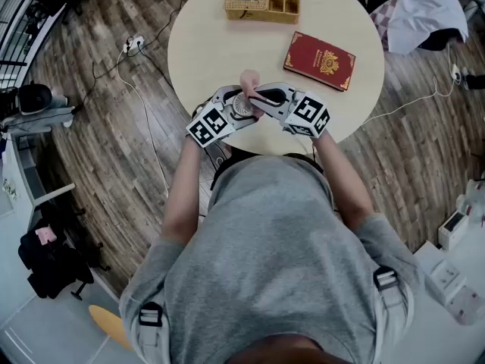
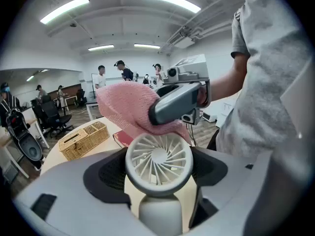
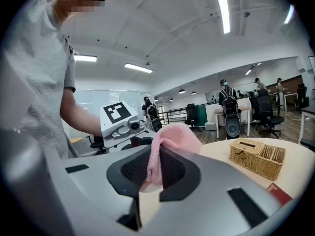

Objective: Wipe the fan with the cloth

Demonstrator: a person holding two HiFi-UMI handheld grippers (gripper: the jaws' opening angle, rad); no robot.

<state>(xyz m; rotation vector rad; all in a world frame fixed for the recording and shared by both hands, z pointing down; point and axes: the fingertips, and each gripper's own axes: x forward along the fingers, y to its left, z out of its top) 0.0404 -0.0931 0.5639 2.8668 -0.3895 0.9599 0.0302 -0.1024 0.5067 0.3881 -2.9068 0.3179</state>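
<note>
While cloth (image 2: pixel 125 107) over fan (image 2: pixel 158 161), basket (image 2: pixel 83 140) beyond

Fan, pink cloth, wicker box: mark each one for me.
fan (image 2: pixel 158 159), left gripper view, hub of its grille.
pink cloth (image 3: pixel 174 139), right gripper view, its top fold.
wicker box (image 1: pixel 254 7), head view, its lidded half.

Left claw (image 1: pixel 236 105) gripping, right claw (image 1: pixel 258 97) pinched shut, tips apparently meeting
</note>
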